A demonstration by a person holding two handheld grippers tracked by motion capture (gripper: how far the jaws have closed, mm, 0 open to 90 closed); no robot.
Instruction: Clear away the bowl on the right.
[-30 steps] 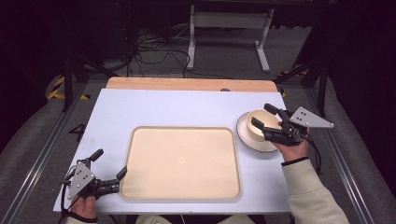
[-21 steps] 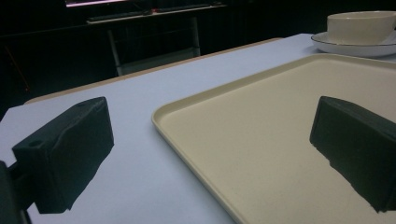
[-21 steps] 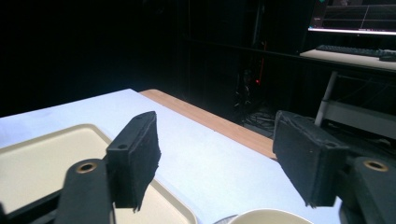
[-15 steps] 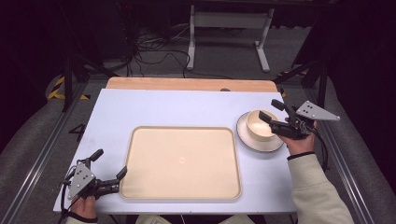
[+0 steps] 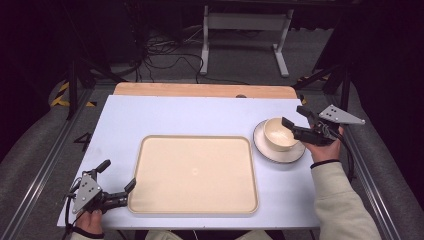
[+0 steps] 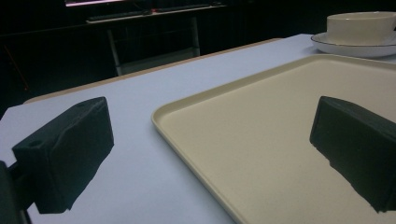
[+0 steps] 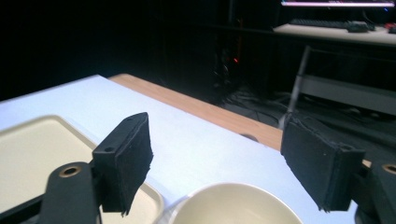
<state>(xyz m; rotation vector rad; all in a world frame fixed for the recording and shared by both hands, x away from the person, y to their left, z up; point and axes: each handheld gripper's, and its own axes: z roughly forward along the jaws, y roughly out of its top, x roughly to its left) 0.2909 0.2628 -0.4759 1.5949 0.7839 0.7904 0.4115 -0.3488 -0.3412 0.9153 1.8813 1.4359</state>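
A cream cup (image 5: 276, 133) stands on a white saucer (image 5: 295, 152) at the table's right, beside a large cream tray (image 5: 194, 175). My right gripper (image 5: 295, 116) hovers at the cup's far right rim, open; its jaws have just been opening a little, with nothing between them. In the right gripper view, the right gripper (image 7: 223, 161) has the cup's rim (image 7: 233, 205) just below it. My left gripper (image 5: 117, 176) rests open at the tray's near left corner. In the left gripper view, the left gripper (image 6: 210, 154) straddles the tray's edge (image 6: 187, 130), with the cup (image 6: 362, 28) far off.
The white table top (image 5: 175, 117) has a wooden strip (image 5: 200, 90) along its far edge. Beyond it are a metal stand (image 5: 240, 30) and cables on a dark floor. Metal rails run along both table sides.
My right gripper has drawn back to the right, from over the cup to its far right rim. The left gripper, the cup and the tray stay where they were.
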